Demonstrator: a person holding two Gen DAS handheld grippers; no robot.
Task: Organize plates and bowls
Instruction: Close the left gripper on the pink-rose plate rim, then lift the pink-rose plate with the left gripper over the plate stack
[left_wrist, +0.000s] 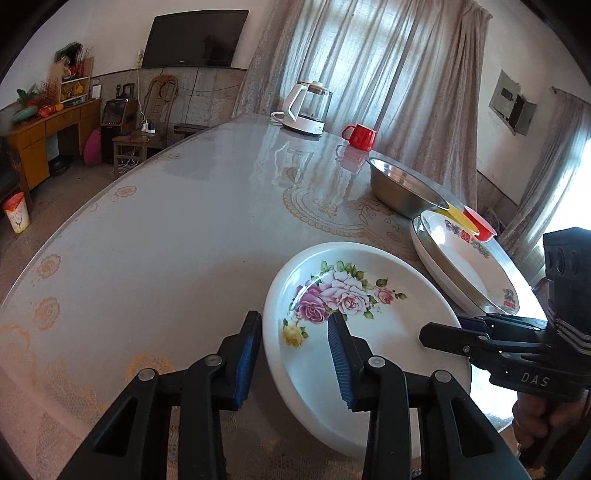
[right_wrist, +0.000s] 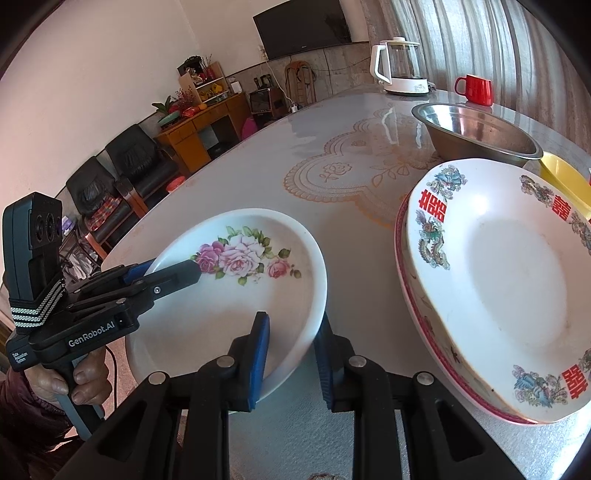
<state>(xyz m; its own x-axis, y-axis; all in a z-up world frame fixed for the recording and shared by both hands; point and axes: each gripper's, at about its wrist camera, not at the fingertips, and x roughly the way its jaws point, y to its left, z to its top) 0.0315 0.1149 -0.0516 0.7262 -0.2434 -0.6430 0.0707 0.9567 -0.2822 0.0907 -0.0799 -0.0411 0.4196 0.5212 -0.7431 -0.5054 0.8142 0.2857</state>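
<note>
A white plate with pink roses (left_wrist: 388, 332) (right_wrist: 229, 314) lies near the table's front edge, between both grippers. My left gripper (left_wrist: 295, 343) (right_wrist: 175, 267) straddles its left rim, one finger outside and one over the inside. A little room shows at the pads, so it stands open. My right gripper (right_wrist: 291, 350) (left_wrist: 443, 326) is shut on the plate's opposite rim, one pad inside and one under the outer wall. To the right sits a white plate with red characters (right_wrist: 517, 277) (left_wrist: 469, 266), stacked on a pink-rimmed plate (right_wrist: 402, 258).
A steel bowl (right_wrist: 476, 133) (left_wrist: 402, 188) stands behind the stack, with a yellow bowl (right_wrist: 565, 177) and a red bowl (left_wrist: 480, 225) beside it. A red mug (right_wrist: 474, 90) and a white kettle (right_wrist: 400, 66) stand at the far edge of the table (left_wrist: 166, 240).
</note>
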